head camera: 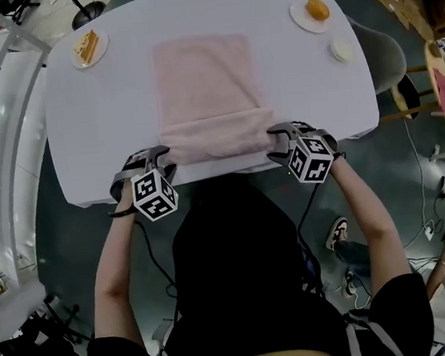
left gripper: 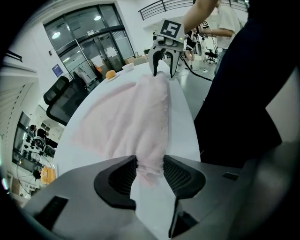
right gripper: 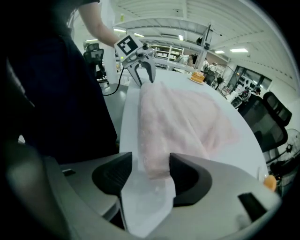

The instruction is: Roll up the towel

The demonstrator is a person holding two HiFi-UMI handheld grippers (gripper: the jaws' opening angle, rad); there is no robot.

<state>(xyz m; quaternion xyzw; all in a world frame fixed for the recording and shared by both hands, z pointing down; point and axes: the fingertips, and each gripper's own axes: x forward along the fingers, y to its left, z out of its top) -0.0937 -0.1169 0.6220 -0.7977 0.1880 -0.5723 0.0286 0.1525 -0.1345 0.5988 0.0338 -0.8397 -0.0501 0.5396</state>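
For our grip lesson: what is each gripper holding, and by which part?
The left gripper pinches the pink towel at the left end of its folded near edge. The right gripper straddles the right end, jaws not yet closed on it.

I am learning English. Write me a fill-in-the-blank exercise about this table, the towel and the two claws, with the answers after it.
1. The towel lying on the white table is ____ in colour.
2. The left claw is shut on the ____.
3. The right claw has the towel's folded end ____ its jaws.
Missing words: pink; towel; between.
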